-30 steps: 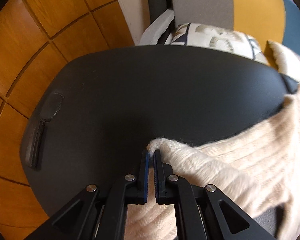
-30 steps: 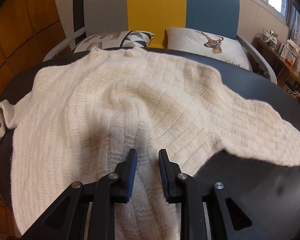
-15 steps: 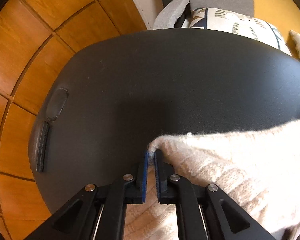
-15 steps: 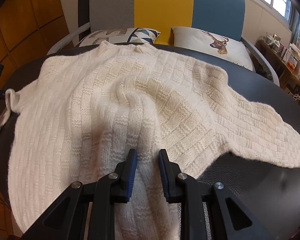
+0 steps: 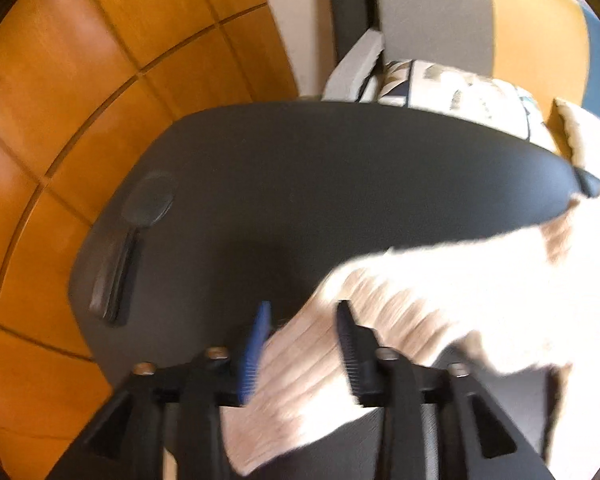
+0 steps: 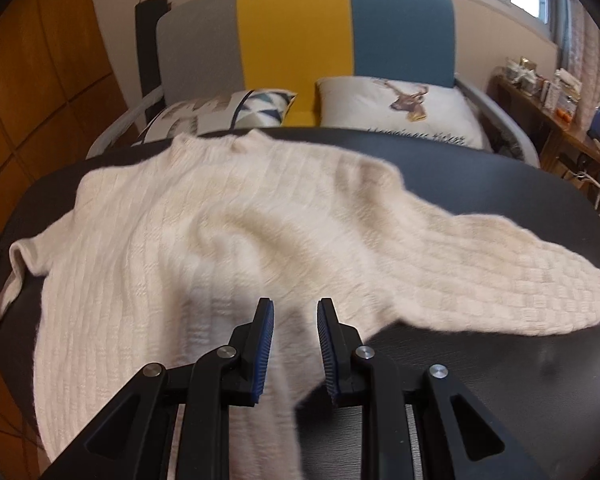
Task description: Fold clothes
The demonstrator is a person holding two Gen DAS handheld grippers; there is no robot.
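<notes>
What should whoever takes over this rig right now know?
Left tool: jaws opening, letting go of the sweater; knit lies between them, not pinched.
Right tool: part open over the hem, gripping nothing as far as I can tell.
Sweater: spread on the black table, collar toward the sofa, one sleeve out to the right.
Done: laid out, roughly.
Left: every fold.

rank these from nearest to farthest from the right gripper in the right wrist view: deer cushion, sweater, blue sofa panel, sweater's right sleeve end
1. sweater: right at the right gripper, its knit running between the jaws.
2. sweater's right sleeve end: out to the right on the dark table.
3. deer cushion: beyond the table's far edge, on the sofa seat.
4. blue sofa panel: upright behind the cushion.
</notes>
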